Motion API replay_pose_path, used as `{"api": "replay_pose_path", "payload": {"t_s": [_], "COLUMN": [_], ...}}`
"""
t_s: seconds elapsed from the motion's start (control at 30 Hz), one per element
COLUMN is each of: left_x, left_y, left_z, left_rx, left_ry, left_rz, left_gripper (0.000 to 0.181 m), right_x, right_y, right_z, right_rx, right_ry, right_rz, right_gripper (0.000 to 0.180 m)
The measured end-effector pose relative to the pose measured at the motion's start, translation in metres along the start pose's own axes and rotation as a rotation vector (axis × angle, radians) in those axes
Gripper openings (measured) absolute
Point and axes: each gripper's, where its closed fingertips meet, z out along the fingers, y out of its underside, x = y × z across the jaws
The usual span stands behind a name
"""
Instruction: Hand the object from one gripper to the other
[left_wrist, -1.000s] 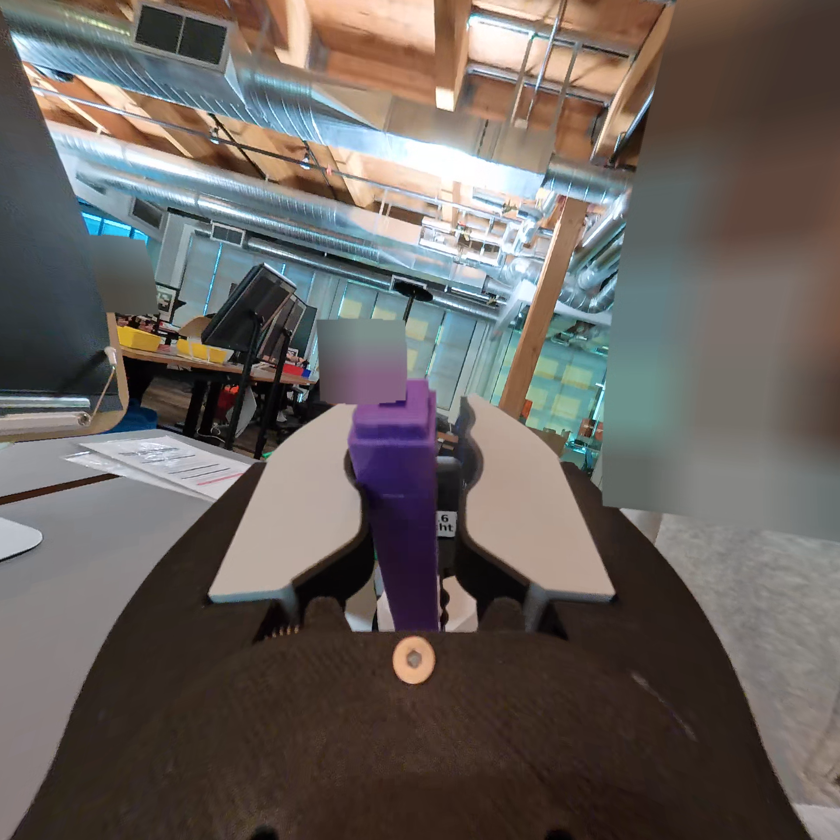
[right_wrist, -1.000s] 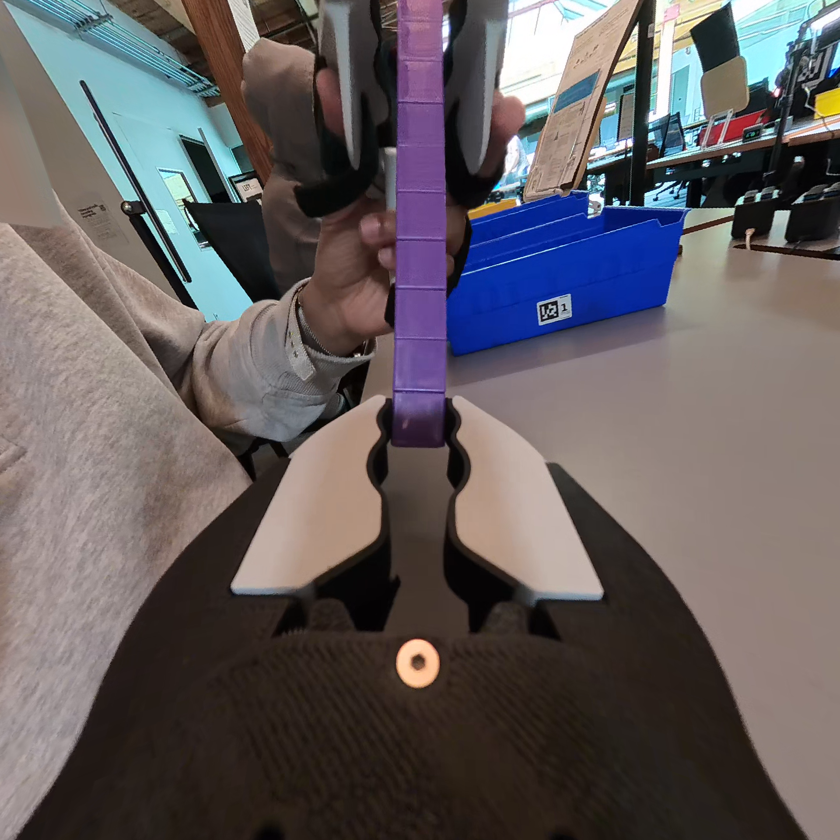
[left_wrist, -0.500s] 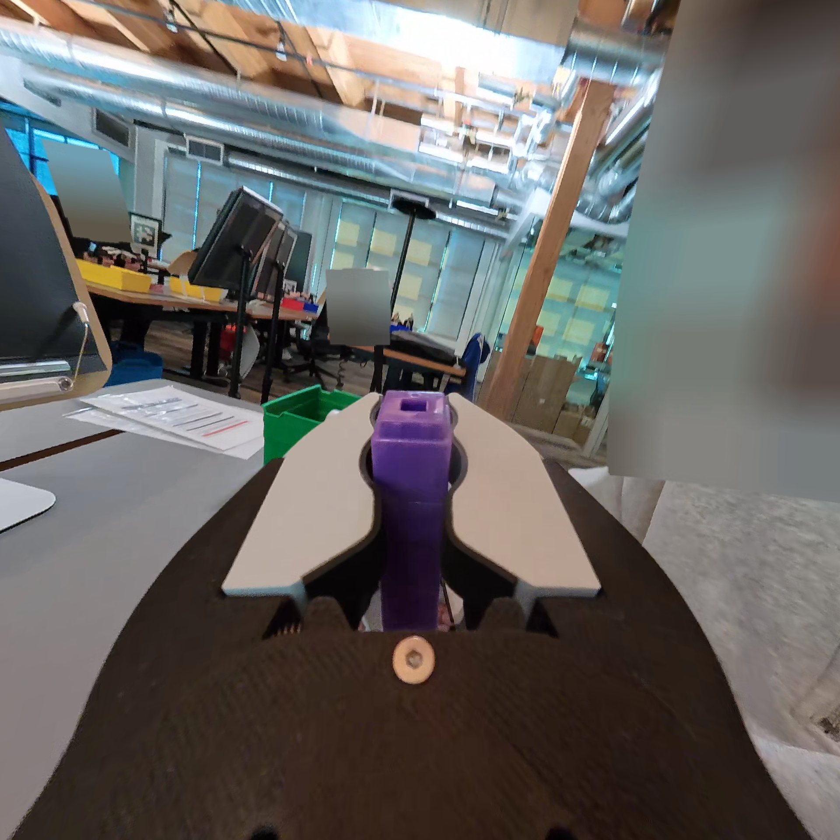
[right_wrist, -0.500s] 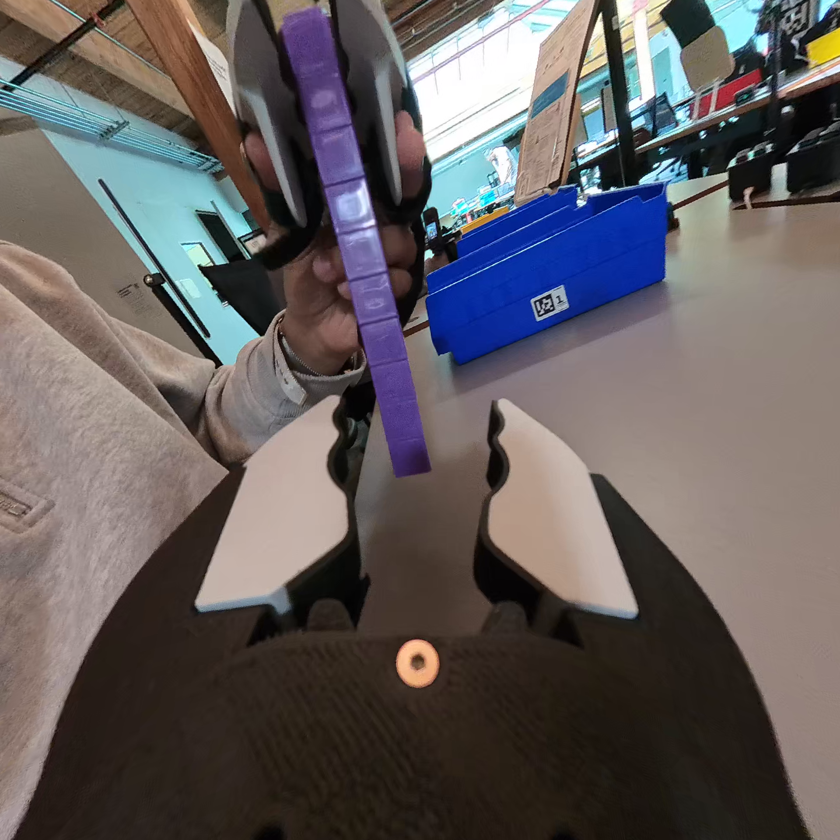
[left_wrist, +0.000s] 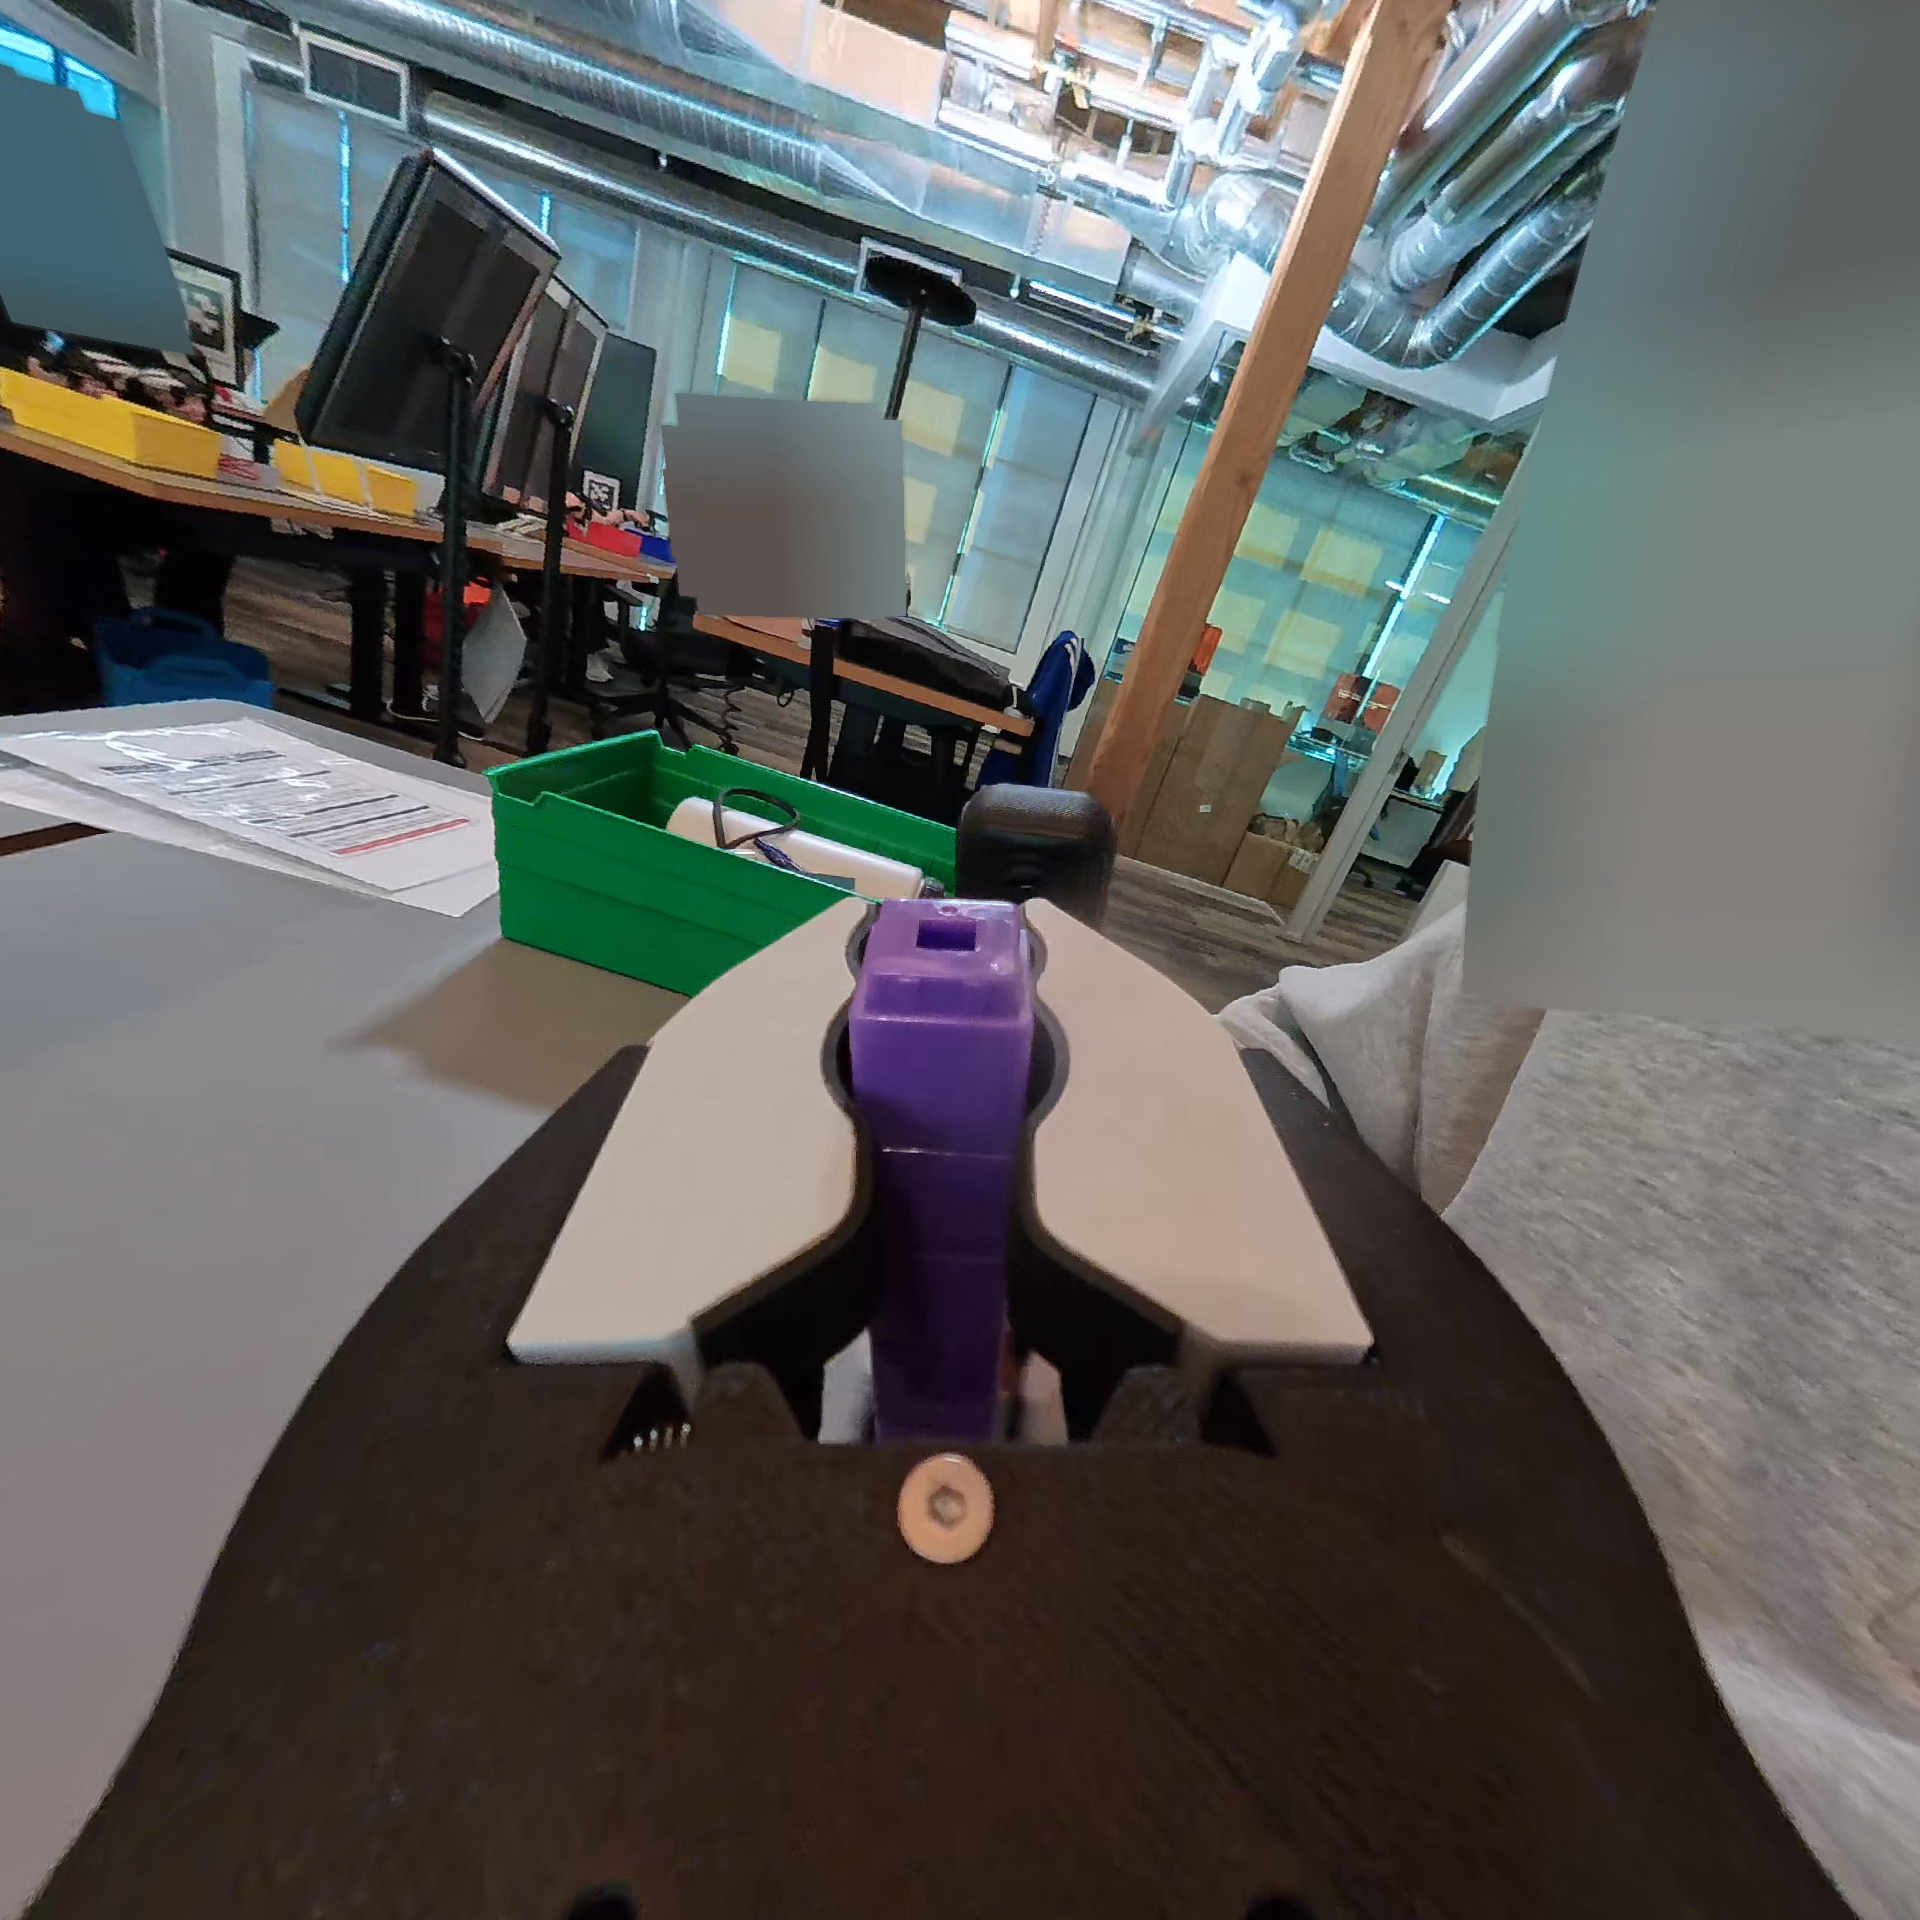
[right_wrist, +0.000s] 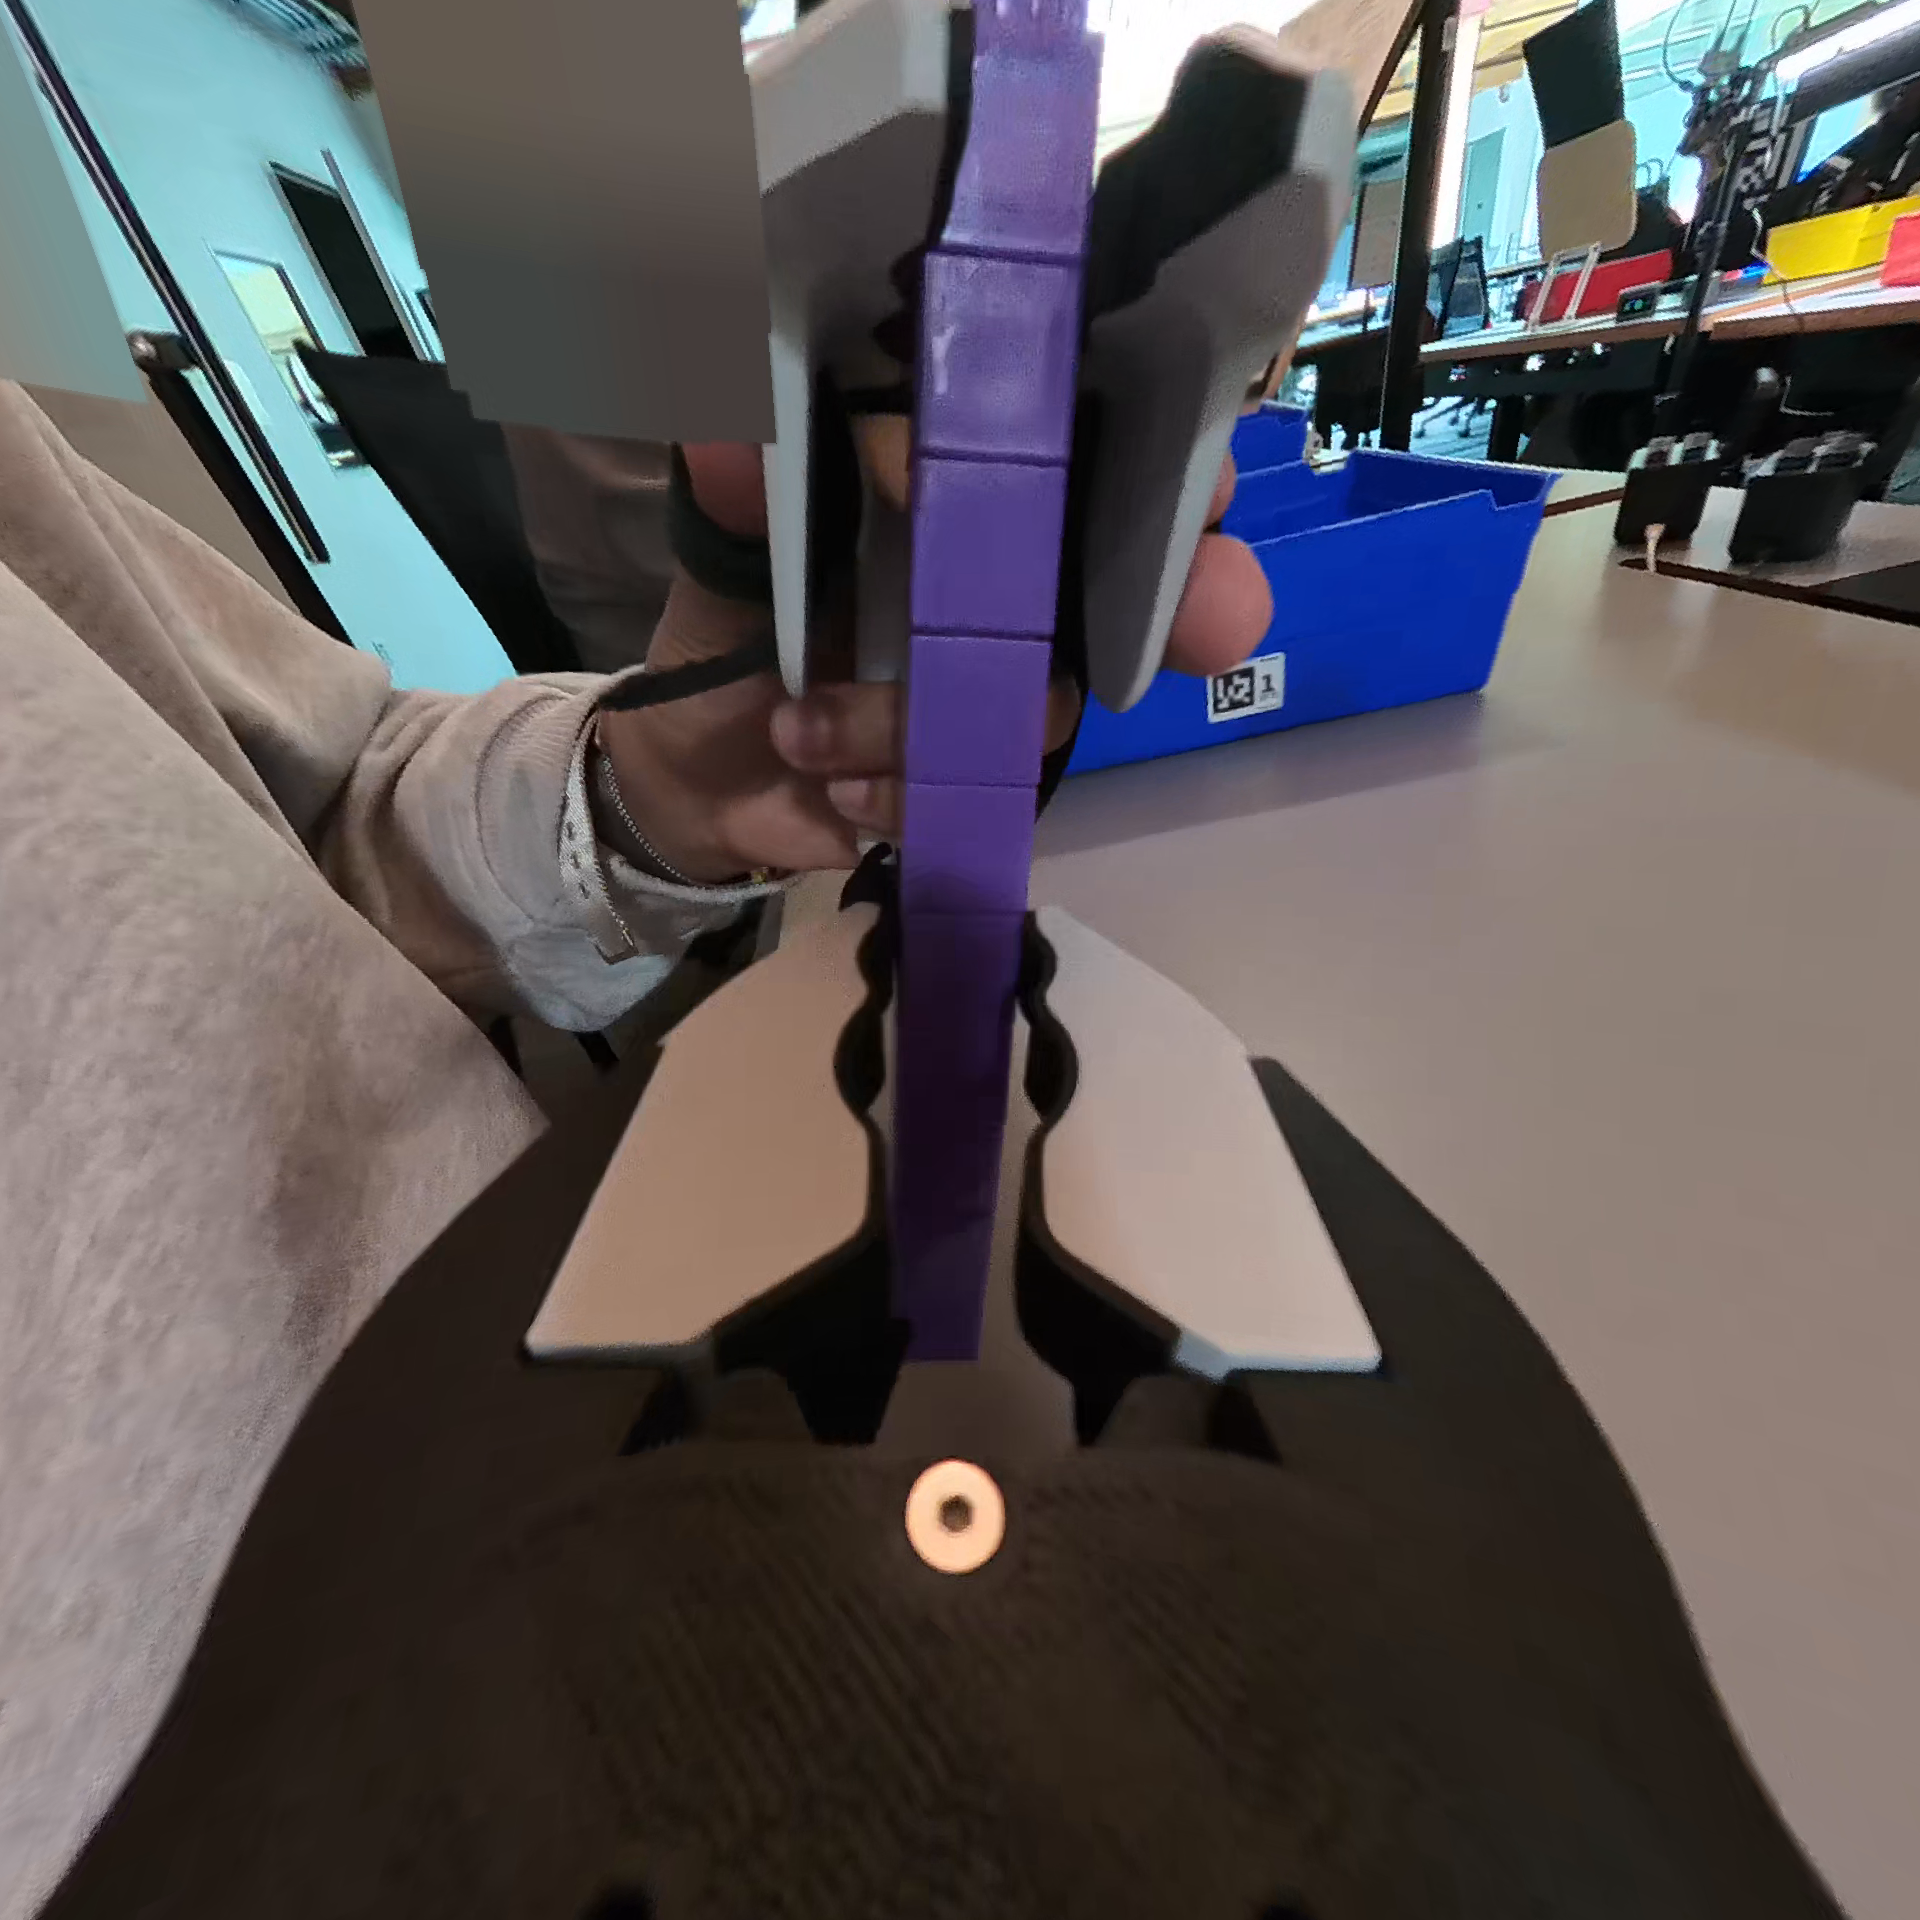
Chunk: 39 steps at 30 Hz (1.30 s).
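Observation:
A purple bar of joined cubes sits between the fingers of my left gripper, which is shut on it; the bar's hollow end shows at the fingertips. In the right wrist view the same bar hangs down from the left gripper, held by a hand, above the table. Its lower part lies deep between the fingers of my right gripper. Those fingers press on both sides of it. Both grippers hold the bar.
A green bin with a white roll stands on the grey table past the left gripper, beside paper sheets. A blue bin stands behind the bar on the table. A person's beige sleeve fills the left. Some 11 cm of space lies between my two pairs of fingers.
The right gripper held the bar's lower tip, opened, then moved up along the bar and closed on it deeper between its fingers. The left gripper kept its grip and tilted downward.

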Motion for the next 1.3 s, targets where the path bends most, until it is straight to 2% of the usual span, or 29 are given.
{"api": "replay_pose_path", "payload": {"t_s": [0.07, 0.1, 0.17, 0.2, 0.23, 0.3, 0.4, 0.53, 0.73, 0.83, 1.0, 1.1, 1.27, 1.3], "left_x": [0.002, 0.001, -0.008, -0.012, -0.014, -0.017, -0.024, -0.028, -0.024, -0.020, -0.022, -0.021, -0.020, -0.019], "left_y": [0.002, 0.002, 0.003, 0.003, 0.001, 0.001, 0.017, 0.049, 0.088, 0.088, 0.073, 0.067, 0.068, 0.068], "left_z": [0.002, 0.002, 0.003, 0.003, 0.002, 0.000, -0.001, -0.002, 0.006, 0.008, 0.004, 0.000, 0.000, 0.000], "left_rx": [-0.002, -0.001, 0.004, 0.013, 0.029, 0.054, 0.008, -0.110, -0.282, -0.274, -0.182, -0.147, -0.150, -0.152], "left_ry": [0.016, 0.006, -0.046, -0.067, -0.076, -0.073, -0.052, -0.001, 0.038, 0.047, 0.052, 0.080, 0.079, 0.080], "left_rz": [0.004, 0.010, 0.025, 0.030, 0.033, 0.023, -0.012, -0.036, -0.011, 0.007, -0.047, -0.072, -0.048, -0.047], "left_gripper": [0.021, 0.030, 0.073, 0.090, 0.098, 0.101, 0.093, 0.056, 0.044, 0.037, 0.036, 0.020, 0.020, 0.020], "right_x": [-0.001, -0.001, 0.002, 0.006, 0.010, 0.019, 0.032, 0.041, 0.037, 0.033, 0.031, 0.032, 0.031, 0.030], "right_y": [0.001, -0.001, -0.008, -0.012, -0.016, -0.026, -0.036, -0.045, -0.047, -0.046, -0.045, -0.045, -0.046, -0.047], "right_z": [0.000, -0.001, -0.005, -0.009, -0.013, -0.022, -0.036, -0.048, -0.047, -0.044, -0.042, -0.042, -0.043, -0.043], "right_rx": [-0.012, -0.001, 0.037, 0.059, 0.083, 0.132, 0.187, 0.243, 0.258, 0.249, 0.244, 0.247, 0.260, 0.266], "right_ry": [0.000, -0.008, -0.006, 0.001, 0.011, 0.036, 0.072, 0.091, 0.070, 0.061, 0.053, 0.056, 0.031, 0.024], "right_rz": [0.004, 0.011, 0.025, 0.029, 0.030, 0.031, 0.038, 0.062, 0.058, 0.047, 0.040, 0.046, 0.068, 0.078], "right_gripper": [0.023, 0.022, 0.023, 0.023, 0.023, 0.023, 0.022, 0.023, 0.022, 0.022, 0.022, 0.022, 0.023, 0.030]}}
